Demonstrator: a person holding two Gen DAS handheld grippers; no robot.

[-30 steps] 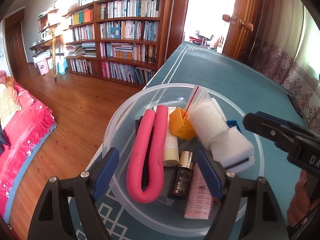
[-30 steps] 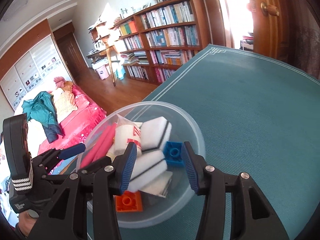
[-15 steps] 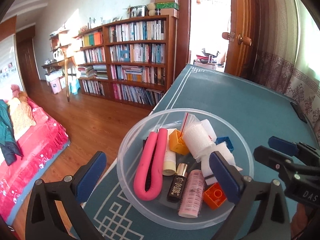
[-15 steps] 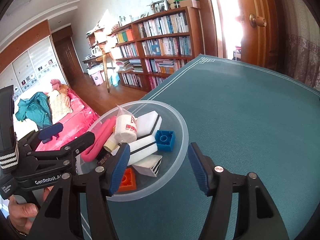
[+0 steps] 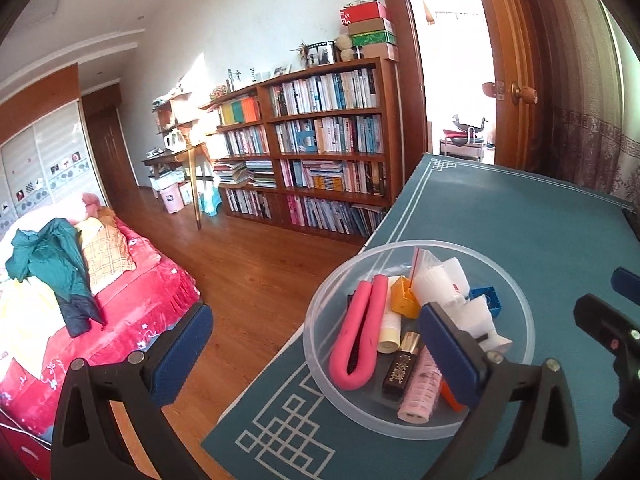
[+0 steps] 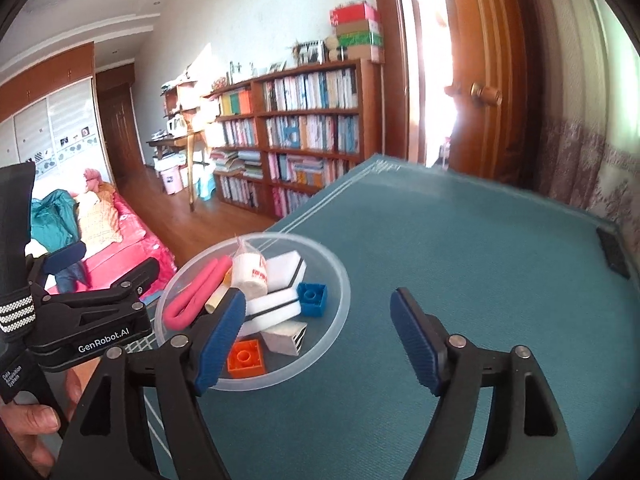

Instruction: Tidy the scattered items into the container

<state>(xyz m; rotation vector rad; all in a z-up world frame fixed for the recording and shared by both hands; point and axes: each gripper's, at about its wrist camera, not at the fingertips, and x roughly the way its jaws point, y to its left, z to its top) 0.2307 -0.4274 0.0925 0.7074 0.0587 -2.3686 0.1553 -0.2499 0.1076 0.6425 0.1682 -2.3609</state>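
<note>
A clear plastic bowl stands on the teal table mat near its left edge. It holds a pink foam curler, a cream tube, a black-and-gold bottle, a pink hair roller, a white bagged roll, white sponges, a blue brick and an orange brick. My left gripper hangs open and empty, above and in front of the bowl. My right gripper is open and empty too, in front of the bowl's right side.
The mat's left edge drops to a wooden floor with a red bed and a bookshelf beyond. A small black object lies at the table's far right. A hand holds the left gripper.
Both grippers have drawn back and upward from the bowl, and their jaws have spread wider. The bowl and its contents have stayed put.
</note>
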